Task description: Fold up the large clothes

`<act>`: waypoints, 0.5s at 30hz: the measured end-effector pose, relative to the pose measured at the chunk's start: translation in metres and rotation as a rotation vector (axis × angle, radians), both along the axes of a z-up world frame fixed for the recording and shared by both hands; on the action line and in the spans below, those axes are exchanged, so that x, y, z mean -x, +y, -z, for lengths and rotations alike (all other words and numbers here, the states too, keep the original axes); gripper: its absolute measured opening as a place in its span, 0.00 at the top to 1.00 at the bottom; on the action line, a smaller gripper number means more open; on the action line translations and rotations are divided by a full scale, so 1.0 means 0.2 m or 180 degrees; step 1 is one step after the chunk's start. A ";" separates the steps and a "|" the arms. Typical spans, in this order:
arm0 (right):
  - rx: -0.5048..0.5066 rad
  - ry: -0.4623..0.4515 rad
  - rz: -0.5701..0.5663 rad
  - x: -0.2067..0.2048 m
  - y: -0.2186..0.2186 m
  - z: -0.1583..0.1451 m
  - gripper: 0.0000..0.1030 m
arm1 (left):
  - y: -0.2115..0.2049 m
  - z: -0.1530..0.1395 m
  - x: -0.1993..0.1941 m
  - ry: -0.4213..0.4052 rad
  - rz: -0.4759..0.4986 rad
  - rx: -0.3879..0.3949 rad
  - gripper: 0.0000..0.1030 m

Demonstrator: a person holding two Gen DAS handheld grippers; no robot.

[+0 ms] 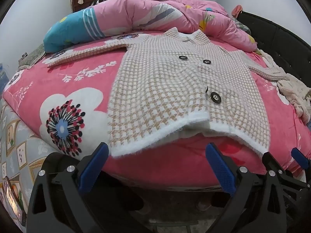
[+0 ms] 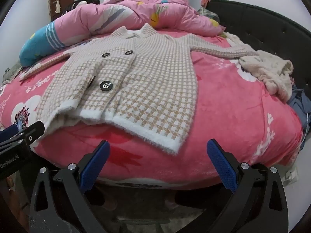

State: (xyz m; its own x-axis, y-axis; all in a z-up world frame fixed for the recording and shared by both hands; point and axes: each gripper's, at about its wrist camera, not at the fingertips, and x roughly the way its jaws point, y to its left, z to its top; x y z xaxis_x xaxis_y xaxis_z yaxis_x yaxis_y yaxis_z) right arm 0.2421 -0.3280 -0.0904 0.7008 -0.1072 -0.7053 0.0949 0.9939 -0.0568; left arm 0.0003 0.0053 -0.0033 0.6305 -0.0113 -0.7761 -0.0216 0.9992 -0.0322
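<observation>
A beige and white houndstooth cardigan (image 1: 171, 81) with black buttons and a fluffy white hem lies flat, front up, on the pink flowered bed, sleeves spread to both sides. It also shows in the right wrist view (image 2: 140, 85). My left gripper (image 1: 155, 151) is open and empty, just in front of the hem's left corner. My right gripper (image 2: 158, 149) is open and empty, just in front of the hem's right corner. The right gripper shows at the right edge of the left wrist view (image 1: 281, 155); the left gripper shows at the left edge of the right wrist view (image 2: 21, 132).
A bunched pink quilt (image 1: 155, 13) and a blue pillow (image 1: 72, 31) lie behind the cardigan. A cream knit garment (image 2: 272, 69) lies at the right by the black headboard (image 2: 262, 25). The bed's front edge (image 2: 155, 180) is just below the grippers.
</observation>
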 end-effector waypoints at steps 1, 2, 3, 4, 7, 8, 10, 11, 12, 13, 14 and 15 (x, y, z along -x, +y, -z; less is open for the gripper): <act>-0.0003 -0.0006 -0.0001 0.00 0.00 0.00 0.07 | 0.01 0.00 0.00 0.0000 -0.0004 0.0004 0.05; -0.0001 -0.0013 -0.0005 0.01 0.00 0.00 0.07 | 0.01 0.00 0.00 0.0011 -0.0016 0.0016 0.05; -0.0002 0.0008 -0.0010 -0.01 0.00 -0.01 0.07 | 0.01 0.00 0.00 0.0014 -0.0026 0.0023 0.05; 0.0000 0.0008 -0.0012 -0.01 0.00 -0.02 0.07 | 0.01 0.00 0.00 0.0015 -0.0028 0.0024 0.05; 0.0004 0.0005 -0.0030 -0.01 0.01 -0.02 0.07 | 0.02 0.00 0.00 0.0010 -0.0032 0.0027 0.05; 0.0002 0.0005 -0.0033 -0.01 0.01 -0.02 0.07 | 0.02 0.00 0.00 0.0009 -0.0033 0.0024 0.05; -0.0001 0.0003 -0.0036 -0.01 0.01 -0.02 0.07 | 0.02 0.00 0.00 0.0012 -0.0030 0.0025 0.05; -0.0004 0.0002 -0.0037 -0.01 0.01 -0.03 0.07 | 0.02 -0.01 0.00 0.0010 -0.0032 0.0023 0.05; -0.0004 0.0002 -0.0036 -0.01 0.01 -0.03 0.07 | 0.02 -0.01 0.00 0.0006 -0.0033 0.0024 0.05; -0.0006 -0.0001 -0.0036 -0.01 0.01 -0.03 0.07 | 0.03 -0.01 0.00 0.0003 -0.0035 0.0022 0.05; -0.0006 -0.0003 -0.0036 -0.01 0.01 -0.03 0.07 | 0.03 -0.01 0.00 -0.0001 -0.0039 0.0018 0.05; -0.0005 -0.0006 -0.0035 -0.01 0.01 -0.03 0.07 | 0.03 -0.01 0.00 -0.0006 -0.0038 0.0016 0.05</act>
State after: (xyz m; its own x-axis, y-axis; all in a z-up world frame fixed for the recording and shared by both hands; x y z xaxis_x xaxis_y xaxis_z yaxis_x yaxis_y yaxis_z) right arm 0.2435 -0.3260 -0.0835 0.7032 -0.0985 -0.7041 0.0842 0.9949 -0.0550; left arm -0.0007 0.0111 -0.0012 0.6321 -0.0077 -0.7748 -0.0336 0.9987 -0.0373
